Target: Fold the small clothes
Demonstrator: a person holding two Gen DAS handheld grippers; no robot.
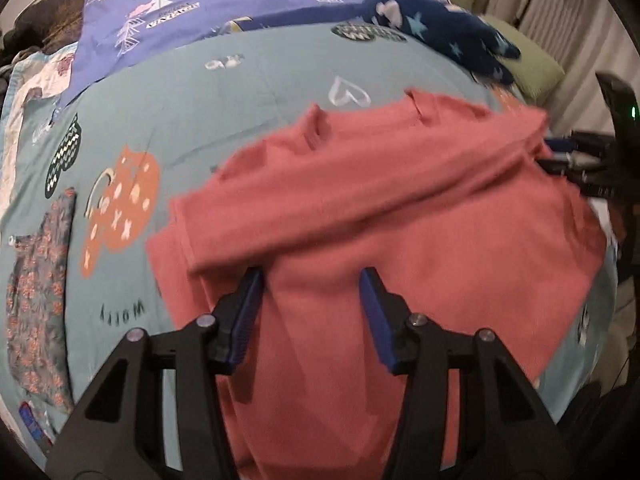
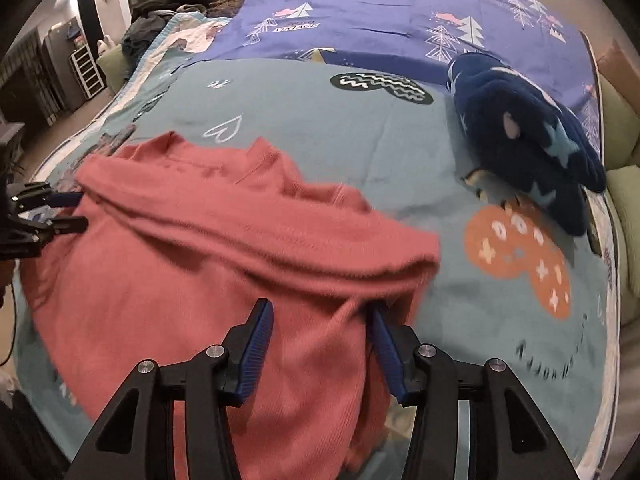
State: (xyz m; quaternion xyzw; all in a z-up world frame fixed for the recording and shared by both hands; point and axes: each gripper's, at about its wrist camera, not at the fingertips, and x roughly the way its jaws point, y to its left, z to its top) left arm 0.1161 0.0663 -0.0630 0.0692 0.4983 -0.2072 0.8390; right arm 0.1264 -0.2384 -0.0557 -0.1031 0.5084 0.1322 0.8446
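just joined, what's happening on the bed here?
A person holding two grippers is folding a pink top on the teal bedspread. The upper part is already folded across the body. The left gripper and right gripper both stand open over the cloth, gripping nothing. A navy star-print garment lies bunched beyond it.

- bed [image 2: 320,128] under a teal patterned sheet; purple tree-print cover [image 2: 400,8] at 12 o'clock
- green cushions [image 2: 624,200] at 3 o'clock
- shelving unit [image 2: 86,68] and dim floor at 10 o'clock
- pale curtain [image 1: 560,12] at 1 o'clock
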